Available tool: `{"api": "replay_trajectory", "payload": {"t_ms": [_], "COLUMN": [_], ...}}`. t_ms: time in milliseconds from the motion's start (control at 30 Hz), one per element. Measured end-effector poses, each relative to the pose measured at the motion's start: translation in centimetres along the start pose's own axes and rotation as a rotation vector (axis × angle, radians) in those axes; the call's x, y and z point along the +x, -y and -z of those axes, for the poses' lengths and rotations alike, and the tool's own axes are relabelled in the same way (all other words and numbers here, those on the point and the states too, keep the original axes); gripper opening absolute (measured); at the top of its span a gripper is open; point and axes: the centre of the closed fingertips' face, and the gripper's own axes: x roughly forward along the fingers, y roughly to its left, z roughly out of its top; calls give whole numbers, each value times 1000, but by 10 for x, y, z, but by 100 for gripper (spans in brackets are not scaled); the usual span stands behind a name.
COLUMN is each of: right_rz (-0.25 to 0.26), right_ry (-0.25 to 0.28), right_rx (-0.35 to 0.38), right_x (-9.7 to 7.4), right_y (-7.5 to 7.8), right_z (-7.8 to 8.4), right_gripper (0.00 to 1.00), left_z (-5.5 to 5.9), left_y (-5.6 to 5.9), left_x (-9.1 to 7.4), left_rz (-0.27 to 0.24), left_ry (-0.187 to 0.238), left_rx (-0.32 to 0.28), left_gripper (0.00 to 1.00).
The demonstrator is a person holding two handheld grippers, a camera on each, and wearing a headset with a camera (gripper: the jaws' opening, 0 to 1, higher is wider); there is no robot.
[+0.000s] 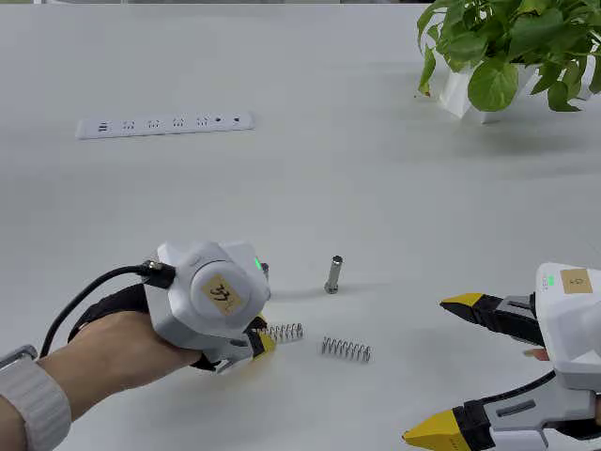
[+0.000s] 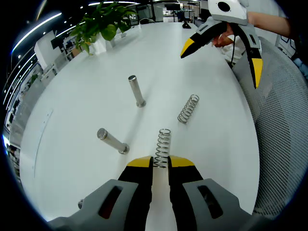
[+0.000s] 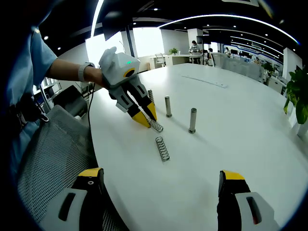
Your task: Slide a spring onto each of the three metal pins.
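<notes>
Two grippers work at the near edge of a plain white table (image 1: 376, 178), matte and bare-topped. In the head view the right gripper (image 1: 441, 368) is at lower right, yellow-tipped jaws spread wide with nothing between them. The left gripper (image 1: 263, 340) is at lower left, gripped by a hand (image 1: 113, 352), with its jaws pressed nearly together and pinching the near end of a spring (image 1: 284, 331). That spring lies flat on the table, its long axis running straight out from the jaw tips and pointing right in the head view. A second spring (image 1: 346, 349) lies loose and flat just past its free end, apart from it, with its long axis also roughly left-right and slightly angled. Just behind the springs a pin (image 1: 333, 274) stands upright with its long axis vertical, touching neither spring. In the left gripper view a second pin (image 2: 111, 140) stands upright left of the pinched spring, near the jaws. Farther back on the table, a white power strip (image 1: 164, 124) lies flat at left and a green plant (image 1: 507, 42) in a white pot (image 1: 460, 94) sits at the far right. The right gripper view shows a grey mesh chair (image 3: 53, 159) against the table edge and an open office behind, with long ceiling light strips and distant desks.
</notes>
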Motion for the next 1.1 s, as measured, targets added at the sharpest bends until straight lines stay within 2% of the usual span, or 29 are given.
{"api": "replay_trajectory", "payload": {"t_ms": [300, 367, 567, 900, 1100], "right_rz": [0, 0, -2, -4, -6], "right_ry": [-1, -3, 3, 10, 9], "right_rx": [-1, -1, 1, 3, 2], "right_x": [1, 1, 1, 1, 0], "right_y": [-1, -2, -3, -5, -7], "right_z": [1, 1, 0, -2, -1], "right_gripper": [99, 99, 99, 99, 99], "left_z": [2, 3, 3, 4, 6], "left_y": [1, 1, 0, -1, 4], "left_x": [-1, -1, 0, -2, -5], "left_rz": [16, 12, 4, -30, -38], "left_ry": [-35, -41, -44, 25, 71], "left_rx": [3, -26, -56, -115, -159], "left_gripper": [7, 7, 7, 6, 6]}}
